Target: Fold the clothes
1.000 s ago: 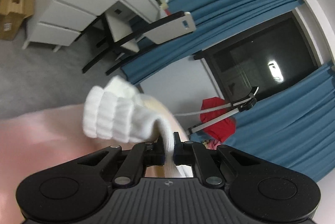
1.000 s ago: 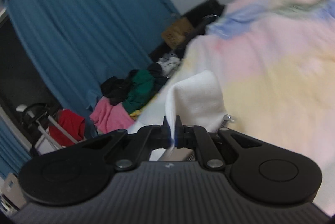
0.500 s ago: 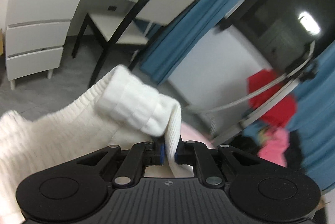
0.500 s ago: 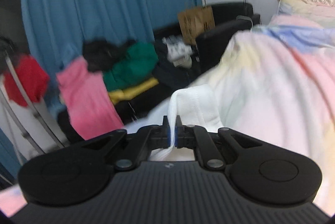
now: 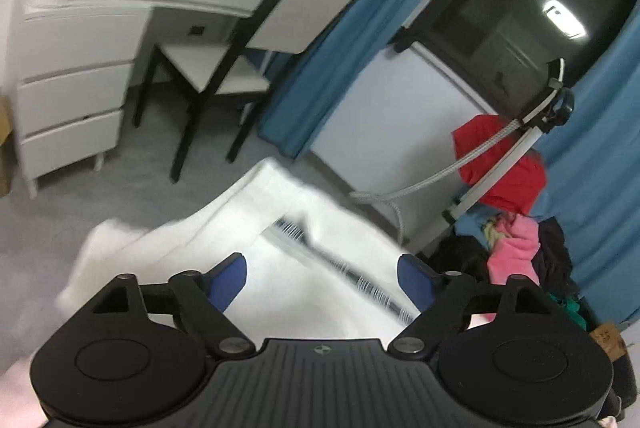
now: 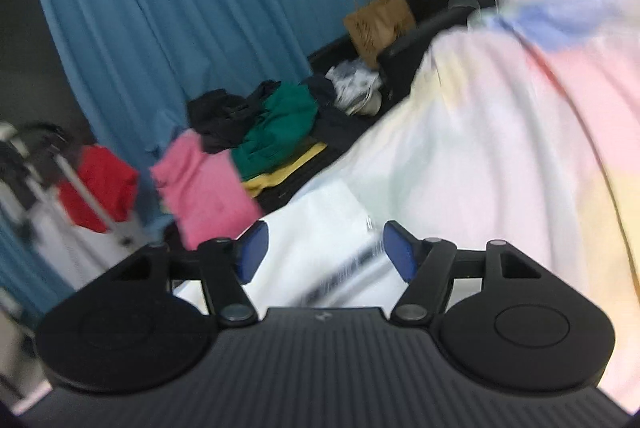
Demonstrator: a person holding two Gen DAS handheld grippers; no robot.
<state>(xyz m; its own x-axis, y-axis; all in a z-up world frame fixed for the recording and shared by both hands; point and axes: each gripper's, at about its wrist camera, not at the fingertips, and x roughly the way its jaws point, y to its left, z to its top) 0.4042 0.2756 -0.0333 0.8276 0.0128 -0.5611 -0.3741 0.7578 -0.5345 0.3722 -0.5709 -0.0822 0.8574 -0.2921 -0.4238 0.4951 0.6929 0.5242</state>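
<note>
Left wrist view: I see my left gripper (image 5: 322,278) with its jaws opening, already wide; the white garment (image 5: 208,240) lies below and between the blue pads (image 5: 228,278), and neither pad presses on it.
Garment look, left view: white, thick, soft-edged with blur; one part runs up toward the floor edge, and a dark striped band (image 5: 340,264) crosses it diagonally. I cannot tell what that band is.
Garment place: on the pale pink bedding (image 5: 18,394), close under my gripper.
Left view background, left to right: white desk with drawers (image 5: 76,76), chair (image 5: 248,40), blue curtain (image 5: 332,40), dark window (image 5: 516,16), red cloth (image 5: 504,164) on a rack, pink clothing (image 5: 514,252).
Right wrist view: my right gripper (image 6: 324,252) has its jaws opening, moderately wide; the white garment (image 6: 316,228) sits between the pads (image 6: 250,256), released.
Garment look, right view: smooth white, with the same blurred dark streak.
Right view background, left to right: red cloth (image 6: 102,188), pink top (image 6: 204,192), clothes pile (image 6: 276,124), brown paper bag (image 6: 378,26), pastel bedspread (image 6: 520,148).
Writing: marks on the paper bag, too blurred to read.
</note>
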